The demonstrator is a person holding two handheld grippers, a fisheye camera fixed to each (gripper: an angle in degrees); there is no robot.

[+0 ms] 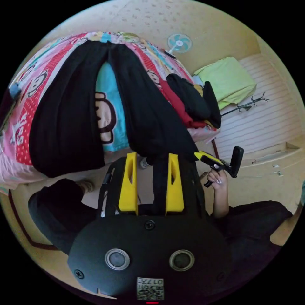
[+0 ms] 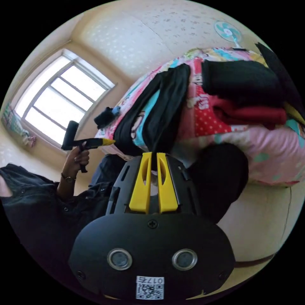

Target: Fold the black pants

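The black pants [image 1: 105,105] lie spread on the bed [image 1: 22,127], over a bright cartoon-print cover, with the two legs parted in a narrow V and one end hanging over the bed's edge toward the person. In the left gripper view the left tongs [image 1: 152,159] stand apart, and a band of black cloth runs between the yellow jaws; whether either jaw presses on it I cannot tell. In the right gripper view the right tongs [image 2: 153,156] are drawn nearly together, with dark fabric just at their tips — a real pinch or only a near miss, I cannot tell.

The main risk is an uneven grip. If one pair holds only a thin edge, the cloth could slip free as it is lifted, and the leg would drop back crooked. With the legs splayed, a fold made now would probably come out skewed unless they are laid together. The overhanging end could also drag the whole garment off the bed. A pile of dark and red clothes [image 2: 244,92] sits near — a swinging leg could snag it.
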